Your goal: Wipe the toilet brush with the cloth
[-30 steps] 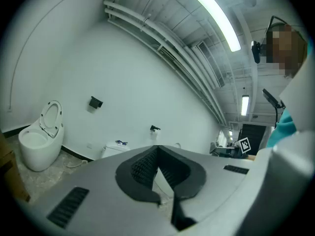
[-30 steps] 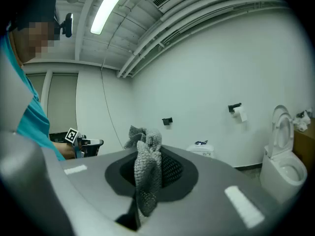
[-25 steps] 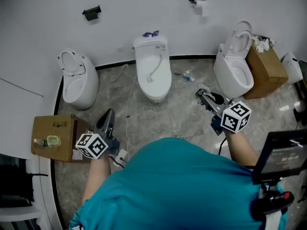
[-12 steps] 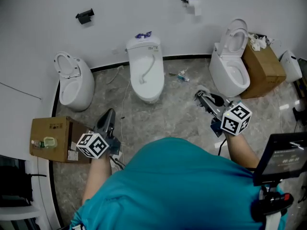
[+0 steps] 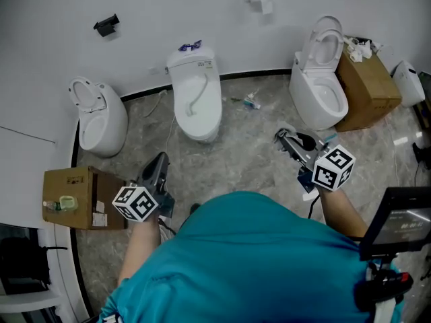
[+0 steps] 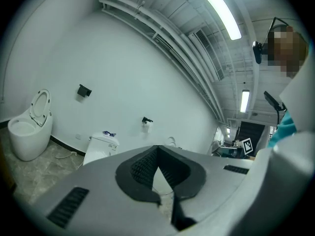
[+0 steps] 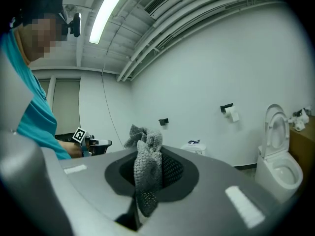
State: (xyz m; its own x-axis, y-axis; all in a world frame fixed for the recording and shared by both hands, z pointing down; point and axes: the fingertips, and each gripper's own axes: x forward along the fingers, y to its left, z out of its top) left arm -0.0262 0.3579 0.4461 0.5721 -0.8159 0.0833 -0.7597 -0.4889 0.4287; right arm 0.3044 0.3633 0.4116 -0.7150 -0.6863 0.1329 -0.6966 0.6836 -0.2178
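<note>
From where I stand, the cardboard box point(image 5: 74, 197) sits far left by the wall, with the left toilet point(image 5: 94, 116) just beyond it. The left gripper point(image 5: 159, 161) points out level over the marble floor point(image 5: 242, 153), its jaws pressed together with nothing between them. Ahead of it is the middle toilet point(image 5: 195, 106), lid down.

Past that, a small object point(image 5: 250, 102) lies on the floor between the middle toilet and the right toilet point(image 5: 320, 93). It may be the toilet brush, but it is too small for me to say, and I can pick out no brush anywhere else.

The right gripper point(image 5: 283, 135) is clamped on the grey knitted cloth point(image 7: 146, 171), which bunches up above the pads and hangs a little below them.

I judge this to be the approach, with wiping not yet begun. To do it well:
- The left jaws have to open before they can take a handle.
- The left gripper should then hold the brush steady, well clear of the bristles.
- The right gripper should present the loose tuft of cloth rather than its bare jaw tips.
- The strokes should run along the handle with a firm pinch, so the cloth does not slip out.
</note>
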